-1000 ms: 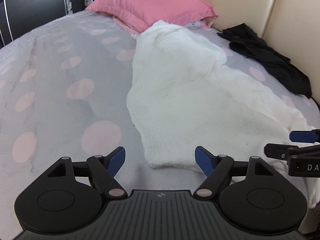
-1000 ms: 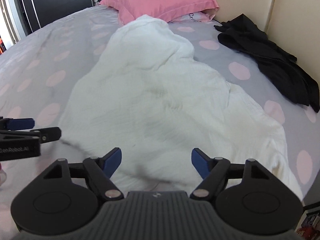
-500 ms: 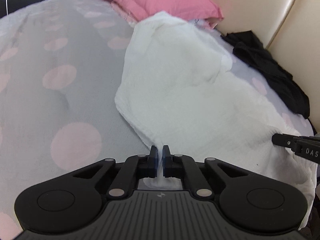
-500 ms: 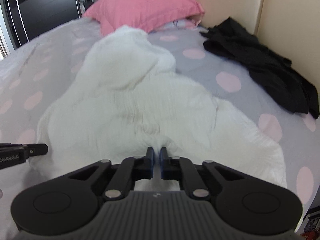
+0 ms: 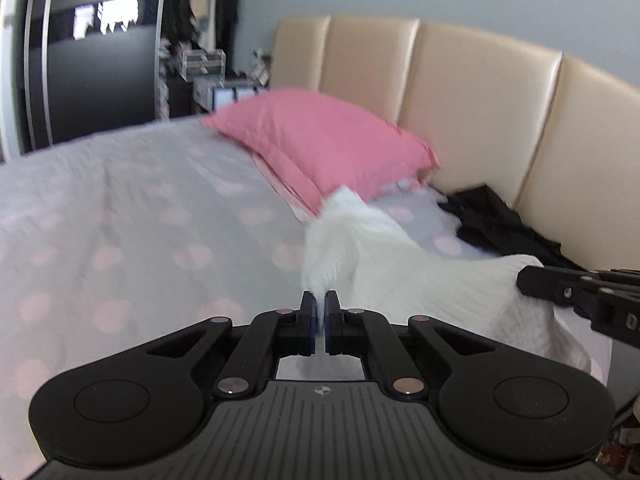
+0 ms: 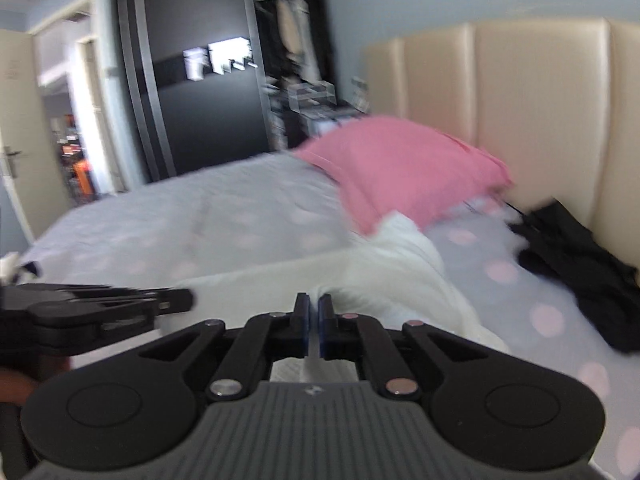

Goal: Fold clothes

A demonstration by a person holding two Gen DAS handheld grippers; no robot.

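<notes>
Inventory, as I read it from my two wrist feeds.

Left gripper (image 5: 319, 300): jaws closed on a pinch of the white garment (image 5: 420, 276); cloth shows between the blue pads and below them.

Right gripper (image 6: 313, 304): jaws closed on another edge of the same garment (image 6: 400, 280), white fabric visible in the gap behind the pads. Each gripper shows side-on in the other's feed, so I judge them near each other along one edge.

White garment: knitted, lifted at my end and stretched between the two grips; its far end trails on the bed (image 5: 140, 220), touching or just beside the pink pillow (image 5: 320, 148). It hangs rumpled, with no flat crease or squared fold that I can see.

Black garment (image 5: 496, 224): a loose heap on the bed against the headboard (image 5: 460, 100), apart from the white one. Not folded.

Bed: grey cover with pale pink dots.

Background: dark wardrobe (image 6: 208, 100), an open doorway at left; both feeds blurred.

Progress, my judgement: no piece lies folded in view. The white one is held up by one edge, which fits either spreading it flat or carrying that edge over for a fold; I cannot tell which. Left to do, as far as shown: bring the white one to a neat fold, then the black heap.
</notes>
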